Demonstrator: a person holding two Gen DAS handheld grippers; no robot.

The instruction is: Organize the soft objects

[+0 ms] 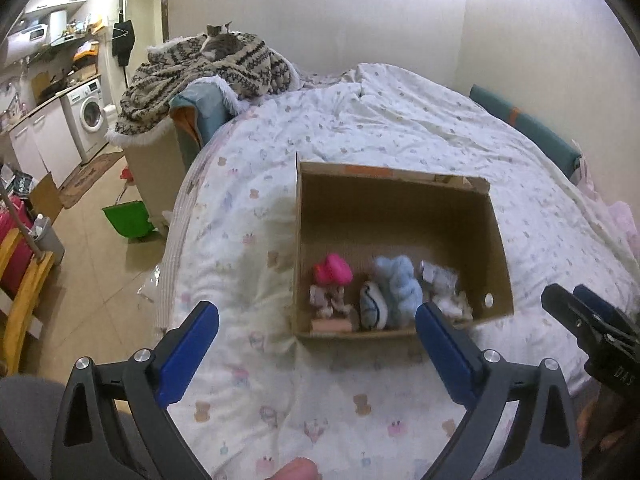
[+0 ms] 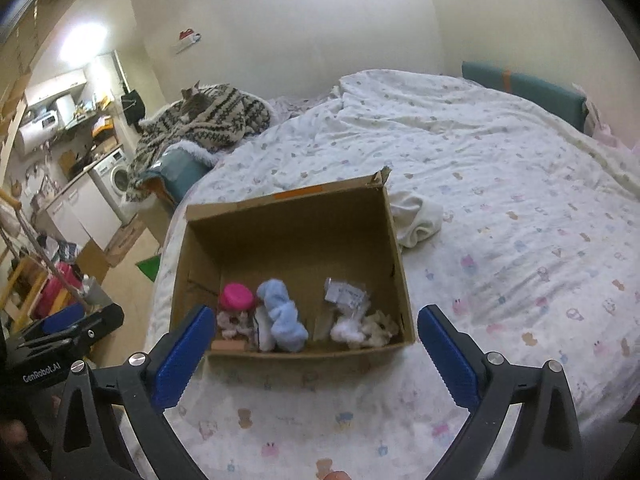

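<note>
we read "genrobot.ai" on the left gripper (image 2: pixel 76 330) beside the cardboard box (image 2: pixel 280 200), and "das" on the right gripper (image 1: pixel 588 316).

Cat (image 1: pixel 219 42) on blanket (image 1: pixel 200 72); washing machine (image 1: pixel 90 120)

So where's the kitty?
The cat is curled up on the patterned blanket, far left in both views, beyond the bed and cardboard box.

A cardboard box (image 2: pixel 294 216) sits on the bed (image 2: pixel 500 184), soft toys (image 2: pixel 280 316) along its near wall, a cloth (image 2: pixel 418 220) just right
</note>
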